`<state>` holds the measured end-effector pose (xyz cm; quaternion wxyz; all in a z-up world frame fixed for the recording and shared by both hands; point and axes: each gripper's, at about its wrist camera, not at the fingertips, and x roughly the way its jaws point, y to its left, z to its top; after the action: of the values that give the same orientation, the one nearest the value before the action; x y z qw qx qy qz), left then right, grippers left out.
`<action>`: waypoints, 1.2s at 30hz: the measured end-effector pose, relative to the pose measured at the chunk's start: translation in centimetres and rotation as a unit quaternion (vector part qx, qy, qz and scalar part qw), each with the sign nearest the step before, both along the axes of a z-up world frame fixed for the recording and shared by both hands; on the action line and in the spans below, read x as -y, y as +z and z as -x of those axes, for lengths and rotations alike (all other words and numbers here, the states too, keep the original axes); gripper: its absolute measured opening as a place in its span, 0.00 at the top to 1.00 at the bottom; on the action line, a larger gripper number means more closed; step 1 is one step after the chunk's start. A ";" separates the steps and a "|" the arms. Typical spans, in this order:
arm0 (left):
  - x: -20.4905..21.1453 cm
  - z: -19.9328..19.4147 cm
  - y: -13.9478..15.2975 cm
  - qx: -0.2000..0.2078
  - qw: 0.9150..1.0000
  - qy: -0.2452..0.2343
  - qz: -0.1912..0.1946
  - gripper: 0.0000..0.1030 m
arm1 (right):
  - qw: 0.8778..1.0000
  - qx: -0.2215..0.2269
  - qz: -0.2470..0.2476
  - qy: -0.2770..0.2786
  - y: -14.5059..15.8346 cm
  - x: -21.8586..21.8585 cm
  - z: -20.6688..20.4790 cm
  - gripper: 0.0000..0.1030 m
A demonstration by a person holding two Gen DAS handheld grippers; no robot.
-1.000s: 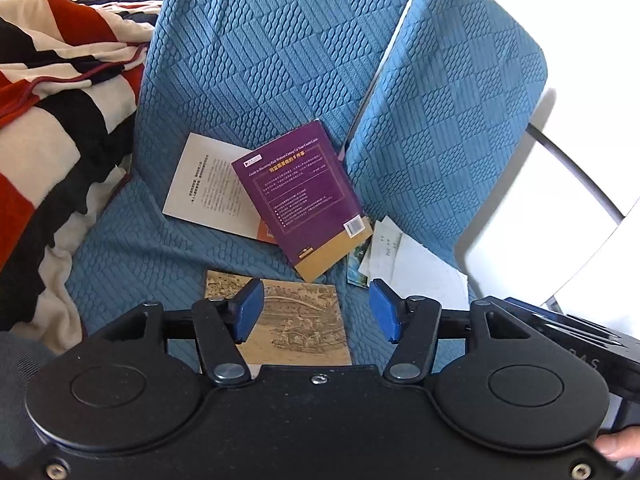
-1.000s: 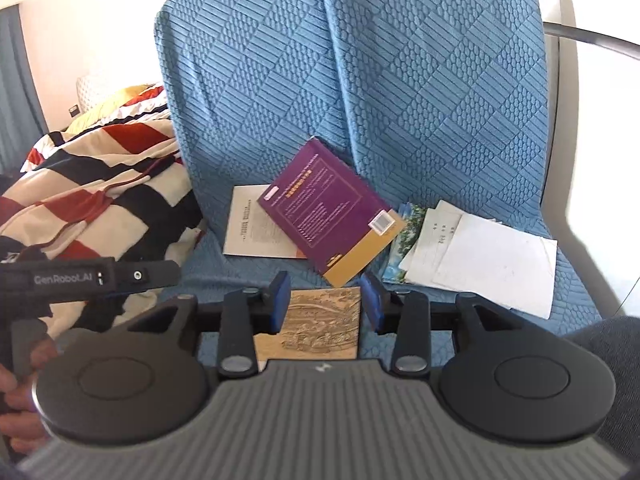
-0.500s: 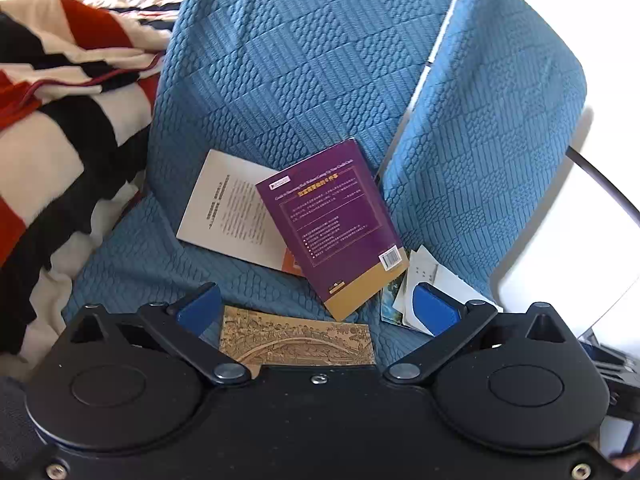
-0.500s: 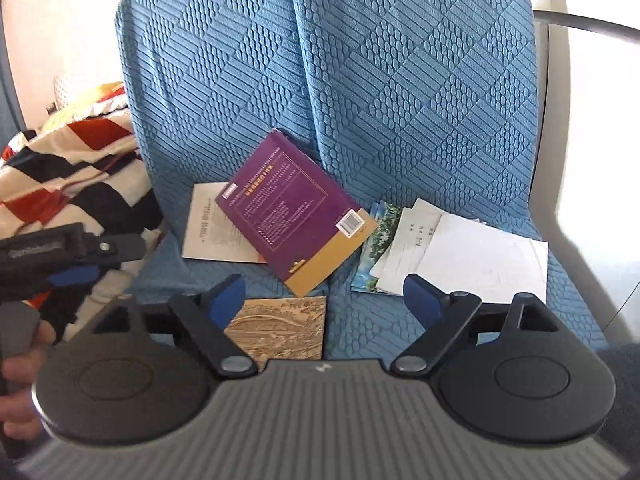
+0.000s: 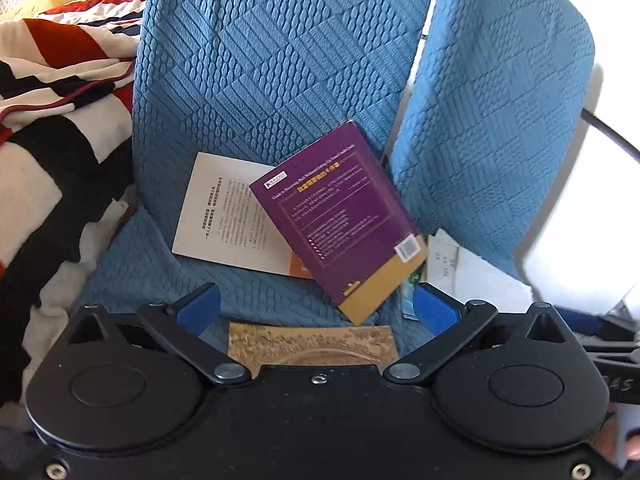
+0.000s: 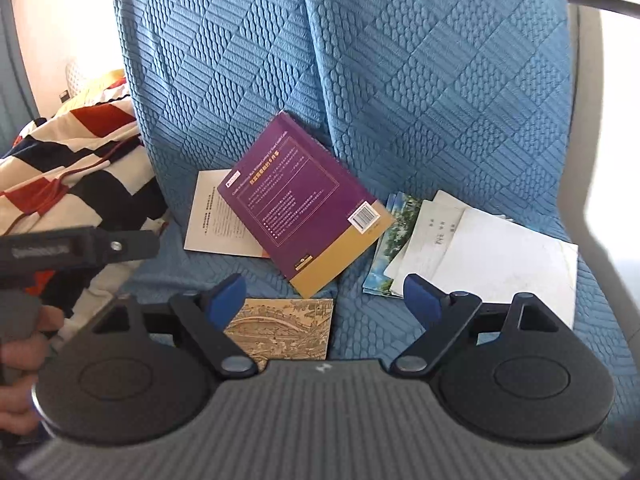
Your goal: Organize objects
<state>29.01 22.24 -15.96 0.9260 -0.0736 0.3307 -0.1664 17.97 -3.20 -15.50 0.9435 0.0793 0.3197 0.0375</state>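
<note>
A purple book (image 5: 340, 216) (image 6: 300, 204) with a gold lower band lies tilted on a blue-covered seat, partly over a white booklet (image 5: 224, 212) (image 6: 212, 216). In front of them lies a tan card with an engraved scene (image 5: 312, 344) (image 6: 284, 328). A loose pile of white papers and green postcards (image 6: 472, 256) (image 5: 460, 268) sits to the right. My left gripper (image 5: 316, 312) is open above the tan card, holding nothing. My right gripper (image 6: 324, 300) is open too, over the seat between the card and the papers, with nothing between its blue pads.
The blue quilted cover (image 6: 400, 80) drapes two seat backs and the cushion. A striped red, black and cream blanket (image 5: 52, 120) (image 6: 68, 164) lies to the left. The left gripper's body and a hand (image 6: 24, 344) show at the right wrist view's left edge.
Both grippers' jaws have spread from half closed to wide open. Both have come forward and lower toward the seat, so the books and papers look larger.
</note>
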 end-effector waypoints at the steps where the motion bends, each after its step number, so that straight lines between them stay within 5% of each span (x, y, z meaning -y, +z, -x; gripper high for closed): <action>1: -0.1 -0.4 -0.4 0.001 1.000 0.000 0.005 0.00 | 1.000 0.003 0.008 0.003 -0.1 -0.1 -0.3 0.15; 20: -0.4 -10.6 -4.6 -0.056 0.998 0.015 0.006 0.01 | 0.997 -0.009 0.063 0.037 -1.7 -0.3 -10.0 0.15; 36: 1.9 -14.9 -7.3 -0.113 0.993 0.010 0.019 0.07 | 0.996 -0.033 0.066 0.041 -3.4 1.8 -16.3 0.15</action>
<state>43.87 20.39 -23.21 0.8829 -0.1124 0.4290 -0.1542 34.24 -4.99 -18.94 0.9331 0.0051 0.3557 0.0522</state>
